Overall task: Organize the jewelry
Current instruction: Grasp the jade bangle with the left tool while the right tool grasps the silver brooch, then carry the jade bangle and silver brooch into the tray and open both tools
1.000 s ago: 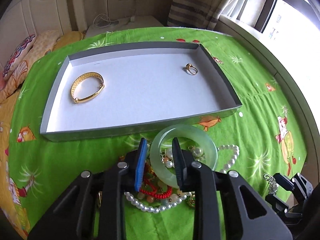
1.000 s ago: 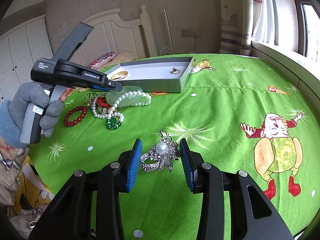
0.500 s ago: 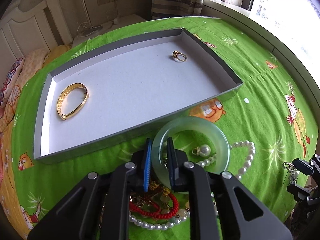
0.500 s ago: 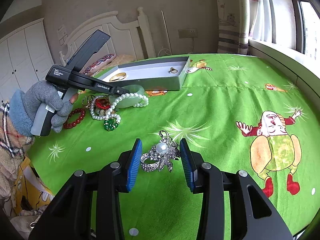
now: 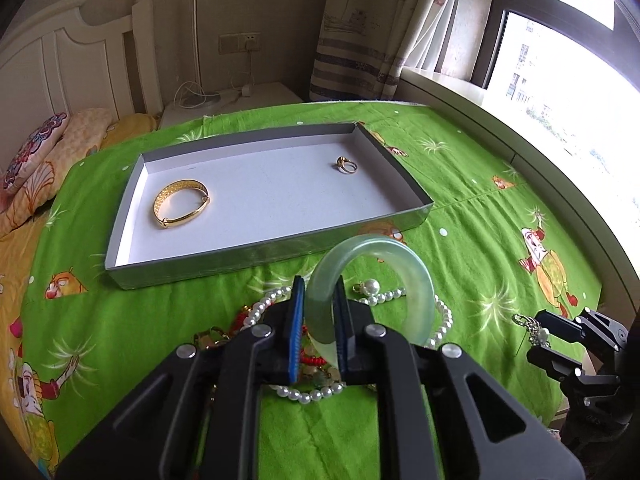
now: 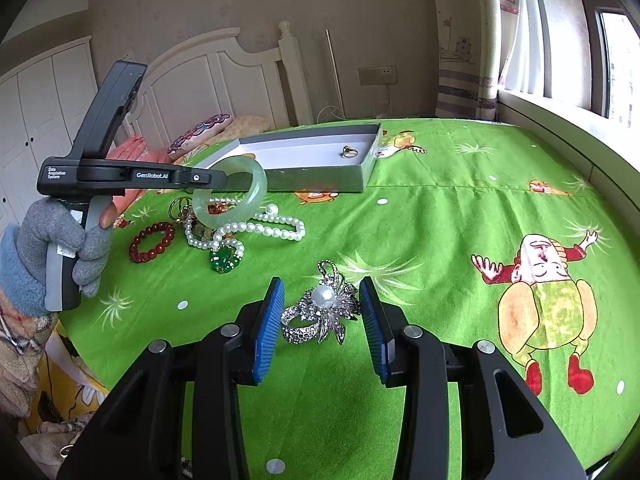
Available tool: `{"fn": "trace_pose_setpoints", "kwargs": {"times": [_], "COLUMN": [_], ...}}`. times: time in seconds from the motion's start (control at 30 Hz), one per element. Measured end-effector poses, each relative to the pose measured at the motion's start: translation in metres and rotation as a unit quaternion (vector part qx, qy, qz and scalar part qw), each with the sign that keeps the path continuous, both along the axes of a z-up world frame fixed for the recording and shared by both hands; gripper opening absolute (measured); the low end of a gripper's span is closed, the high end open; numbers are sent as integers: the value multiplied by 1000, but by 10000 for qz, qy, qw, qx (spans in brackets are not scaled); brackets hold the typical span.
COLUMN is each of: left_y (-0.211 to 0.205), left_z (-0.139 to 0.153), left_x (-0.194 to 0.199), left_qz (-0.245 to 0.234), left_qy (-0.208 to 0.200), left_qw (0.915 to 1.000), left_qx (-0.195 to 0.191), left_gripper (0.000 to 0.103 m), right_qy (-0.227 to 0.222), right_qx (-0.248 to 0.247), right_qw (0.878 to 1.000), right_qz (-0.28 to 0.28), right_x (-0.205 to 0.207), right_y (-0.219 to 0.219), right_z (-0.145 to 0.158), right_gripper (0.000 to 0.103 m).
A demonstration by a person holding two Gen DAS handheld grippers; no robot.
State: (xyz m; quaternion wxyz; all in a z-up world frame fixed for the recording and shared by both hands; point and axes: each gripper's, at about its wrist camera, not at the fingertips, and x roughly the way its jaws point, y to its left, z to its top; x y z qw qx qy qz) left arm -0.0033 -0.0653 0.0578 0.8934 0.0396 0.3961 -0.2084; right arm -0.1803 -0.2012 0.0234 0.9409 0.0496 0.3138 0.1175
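The pale green jade bangle (image 5: 372, 276) hangs clear of the heaped jewelry pile (image 6: 216, 232), clamped in the left gripper (image 5: 318, 320), near the shallow grey cardboard tray (image 5: 224, 264). The right gripper (image 6: 322, 320) stands apart, straddling a silver pearl-centred brooch (image 6: 322, 308).

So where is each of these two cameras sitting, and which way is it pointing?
Left wrist view: rides on the left tongs, looking forward over the jade bangle they pinch toward the grey tray; only the tongs' black fingers show.
Right wrist view: rides on the right tongs, open around the pearl brooch, facing the bed's headboard; the gloved left hand shows.
Shared: bangle, tray, gold ring, pearl necklace.
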Motion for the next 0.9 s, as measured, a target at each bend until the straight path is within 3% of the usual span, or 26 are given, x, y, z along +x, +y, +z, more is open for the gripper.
{"fn": "trace_pose_setpoints", "kwargs": {"times": [0.23,0.5,0.73,0.9], "left_y": [10,26,30,34], "left_z": [27,39,40,21], "left_x": [-8,10,57,107], "left_qz": [50,205,490,793], "left_qy": [-280,-223,-21,421], "left_qw": [9994,9989,9976,9934], "left_qx": [-186,-368,-492,-720], "left_gripper": [13,13,13,13], "right_qy": [-88,-306,-406,-301], "right_qx": [-111,-400,-541,-553], "right_qw": [9999,9984,9968,9973], "right_qz": [70,262,418,388], "right_x": [4,24,81,137], "right_y": [8,24,40,49], "right_z": [8,29,46,49], "right_gripper": [38,38,38,38]}}
